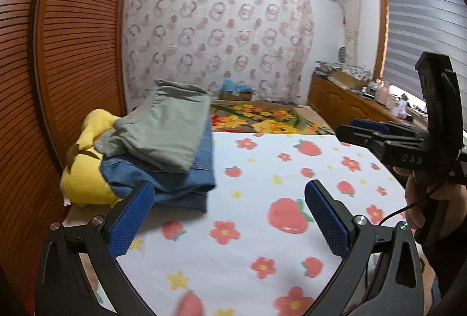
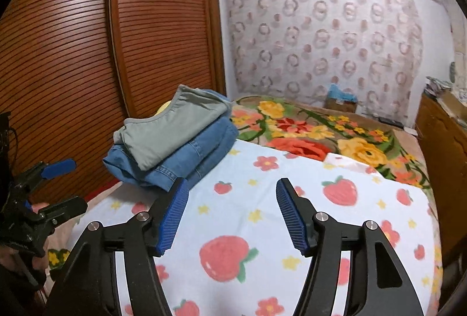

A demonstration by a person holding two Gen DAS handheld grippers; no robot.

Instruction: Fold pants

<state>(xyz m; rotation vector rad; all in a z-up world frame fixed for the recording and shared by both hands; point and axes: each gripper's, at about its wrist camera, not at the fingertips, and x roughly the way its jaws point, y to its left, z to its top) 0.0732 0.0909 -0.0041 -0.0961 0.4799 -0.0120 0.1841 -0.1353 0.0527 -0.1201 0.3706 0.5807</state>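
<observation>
Folded grey-green pants (image 1: 166, 129) lie on top of folded blue jeans (image 1: 186, 178) in a stack at the left side of the bed, also in the right wrist view (image 2: 172, 126) (image 2: 192, 158). My left gripper (image 1: 229, 190) is open and empty, just right of and below the stack. My right gripper (image 2: 232, 189) is open and empty over the strawberry sheet (image 2: 262, 228). The right gripper also shows at the right edge of the left wrist view (image 1: 350, 129); the left gripper shows at the left edge of the right wrist view (image 2: 70, 184).
A yellow cloth (image 1: 87, 164) lies under the stack's left side. A floral blanket (image 2: 321, 129) covers the far bed. A slatted wooden wardrobe (image 2: 87, 53) stands at the left. A wooden dresser (image 1: 350, 102) with clutter stands at the right.
</observation>
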